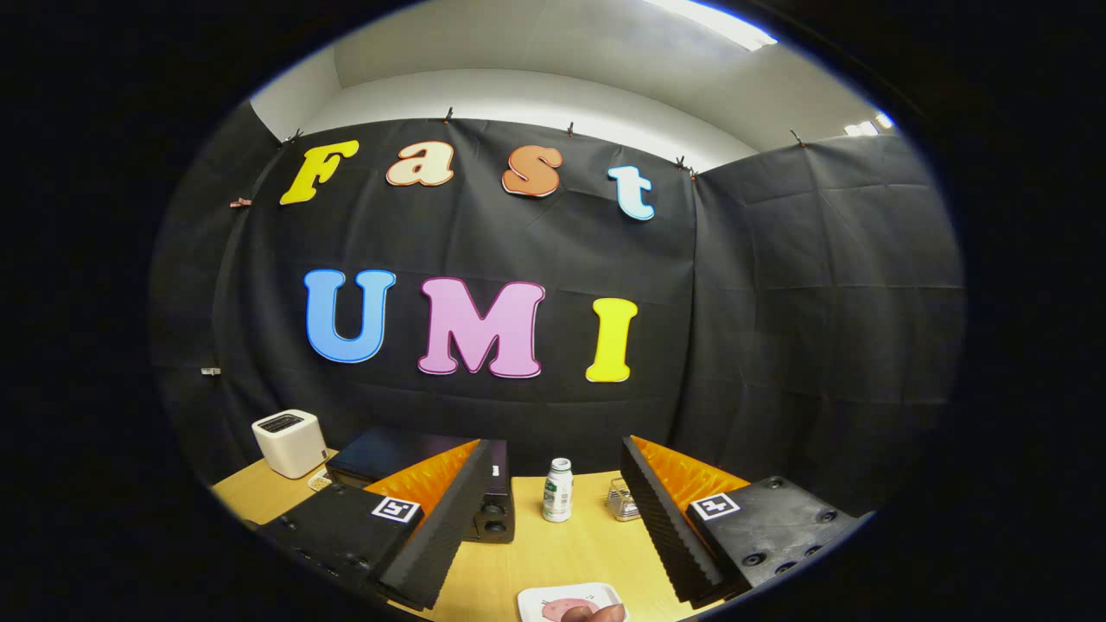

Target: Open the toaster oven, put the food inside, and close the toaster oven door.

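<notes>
Toaster oven [423,471]: a dark box on the counter [570,553], standing beyond the left finger, which hides much of it. Two round knobs show on its front panel; the state of the door cannot be told from here. Food [566,609]: a pink piece lying on a small white tray [596,594], low between the fingers and nearer than their tips, with what seems a fingertip of a person touching it. Gripper [553,518]: the fingers stand wide apart, holding nothing, raised above the counter and level with the oven's top.

Around these: a small white bottle [557,490] upright between the fingers and beyond them, a clear ridged container [622,501] just beside the right finger, and a white box-shaped appliance [289,442] at the oven's far left side.

Likely hazards, judged from this layout: the bottle stands close to the oven's front, so a door swinging down or a sideways approach by the fingers could topple it. The food looks soft; too hard a pinch may crush it, too light a one may let it slip.
</notes>
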A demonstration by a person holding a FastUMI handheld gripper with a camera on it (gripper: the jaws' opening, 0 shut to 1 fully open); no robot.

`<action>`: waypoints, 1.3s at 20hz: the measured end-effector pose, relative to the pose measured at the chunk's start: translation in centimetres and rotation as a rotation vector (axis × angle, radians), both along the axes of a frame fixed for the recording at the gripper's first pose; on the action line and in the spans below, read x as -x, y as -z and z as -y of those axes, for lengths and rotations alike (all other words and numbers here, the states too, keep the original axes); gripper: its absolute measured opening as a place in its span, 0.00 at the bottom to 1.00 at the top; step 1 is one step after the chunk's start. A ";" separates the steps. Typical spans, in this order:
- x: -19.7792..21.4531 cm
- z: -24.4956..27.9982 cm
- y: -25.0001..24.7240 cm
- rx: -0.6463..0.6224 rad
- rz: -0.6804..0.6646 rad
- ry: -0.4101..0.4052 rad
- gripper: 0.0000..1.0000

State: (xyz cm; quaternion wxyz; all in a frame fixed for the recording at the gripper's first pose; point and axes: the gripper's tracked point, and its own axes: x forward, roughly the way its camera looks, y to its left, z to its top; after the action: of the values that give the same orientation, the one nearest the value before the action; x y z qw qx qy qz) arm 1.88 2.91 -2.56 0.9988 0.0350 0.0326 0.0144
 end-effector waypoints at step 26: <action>-13.4 -26.3 22.7 -0.043 -0.530 -0.165 0.98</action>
State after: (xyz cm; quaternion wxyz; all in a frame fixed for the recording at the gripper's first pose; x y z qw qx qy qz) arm 15.28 29.18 -25.23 0.9499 0.0559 0.2949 0.0867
